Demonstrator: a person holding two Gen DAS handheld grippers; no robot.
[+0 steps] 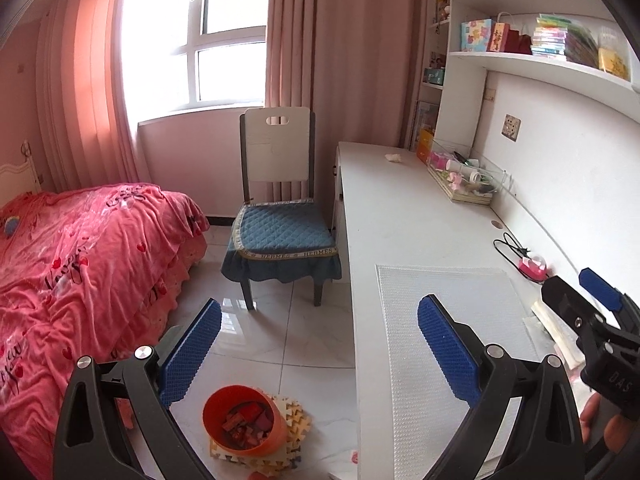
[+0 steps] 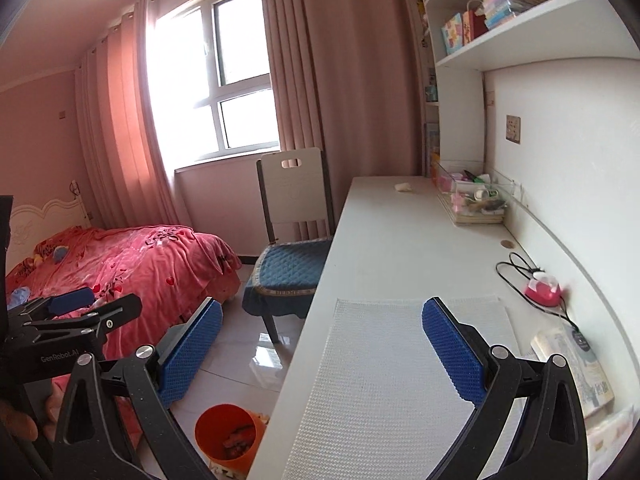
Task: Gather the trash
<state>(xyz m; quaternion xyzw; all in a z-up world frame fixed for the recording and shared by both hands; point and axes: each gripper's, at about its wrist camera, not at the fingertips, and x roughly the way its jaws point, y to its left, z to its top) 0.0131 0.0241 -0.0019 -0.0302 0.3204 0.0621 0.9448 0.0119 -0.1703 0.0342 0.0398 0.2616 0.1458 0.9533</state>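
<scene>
A small crumpled white paper [image 1: 394, 157] [image 2: 403, 187] lies alone at the far end of the white desk [image 1: 400, 220] [image 2: 392, 240]. On the floor beside the desk stands an orange bin [image 1: 240, 416] [image 2: 228, 432] holding reddish scraps. My left gripper [image 1: 320, 352] is open and empty, hanging over the floor and the desk's edge, above the bin. My right gripper [image 2: 322, 350] is open and empty too, above the desk's near end over a white textured mat [image 2: 380, 380]. Each shows in the other's view: right gripper [image 1: 580, 284], left gripper [image 2: 96, 302].
A chair with a blue cushion [image 1: 280, 232] stands by the desk's far end. A clear box of small items [image 1: 460, 176] and a pink gadget with a black cord [image 2: 544, 288] sit along the wall. A bed with a red cover [image 1: 80, 260] fills the left. Foam mats [image 1: 292, 420] lie under the bin.
</scene>
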